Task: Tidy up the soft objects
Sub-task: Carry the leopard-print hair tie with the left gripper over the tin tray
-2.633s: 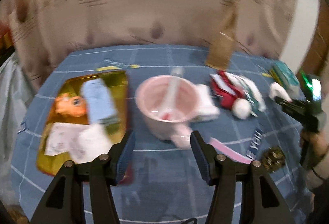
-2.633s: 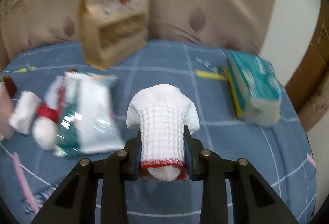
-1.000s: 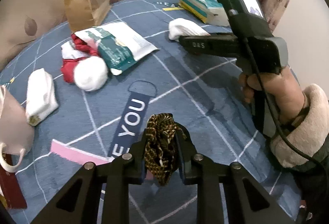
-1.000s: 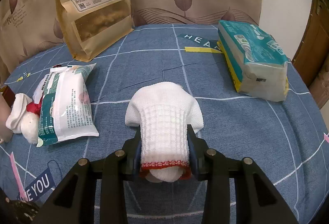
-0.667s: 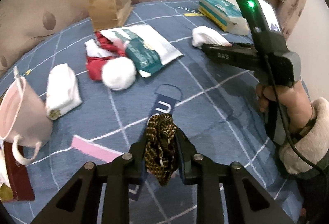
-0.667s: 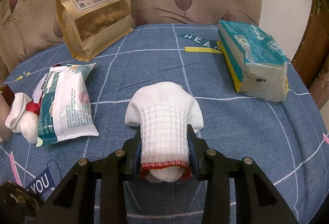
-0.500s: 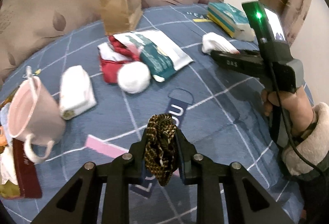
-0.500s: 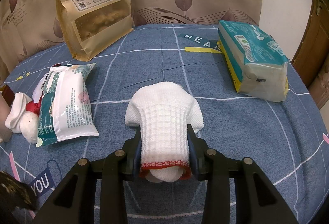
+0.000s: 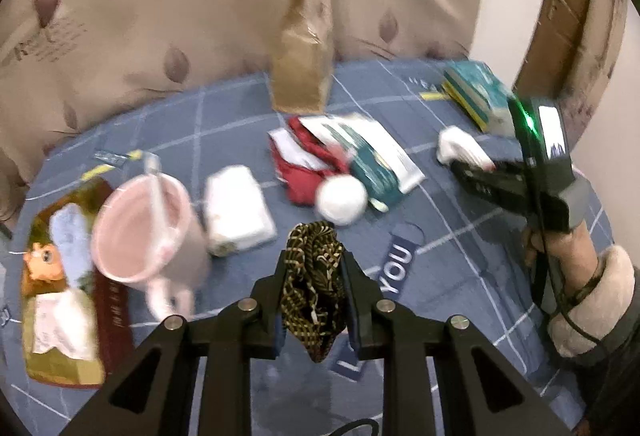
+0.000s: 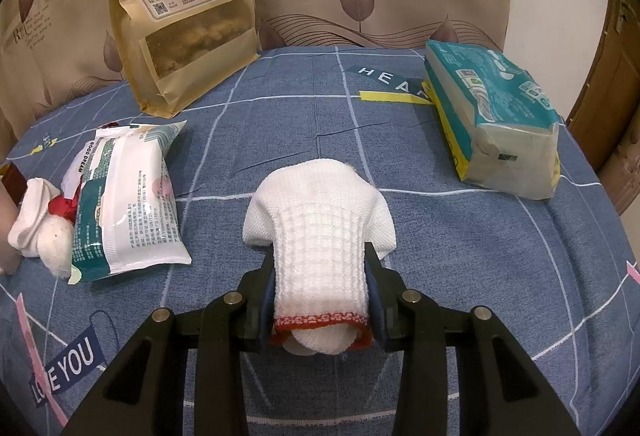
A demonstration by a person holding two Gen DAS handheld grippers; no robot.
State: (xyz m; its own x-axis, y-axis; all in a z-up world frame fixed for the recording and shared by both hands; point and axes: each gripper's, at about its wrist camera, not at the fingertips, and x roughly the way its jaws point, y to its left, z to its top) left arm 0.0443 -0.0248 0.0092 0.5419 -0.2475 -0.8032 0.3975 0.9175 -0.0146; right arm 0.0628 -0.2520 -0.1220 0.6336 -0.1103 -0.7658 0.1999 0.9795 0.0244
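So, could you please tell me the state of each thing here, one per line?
left gripper: shut on the patterned scrunchie
right gripper: shut on the white sock
pink mug: tilted, utensil inside
snack bag: upright, sealed
tissue pack: lying flat

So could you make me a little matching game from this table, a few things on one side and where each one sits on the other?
Things:
1. white knitted sock
2. brown patterned scrunchie
3. pink mug
4. kraft snack bag

Places:
A. standing upright at the back of the blue cloth, by the curtain
B. clamped in the right tool
C. on the cloth beside the gold tray
D. clamped in the left tool

Pairs: 1-B, 2-D, 3-C, 4-A
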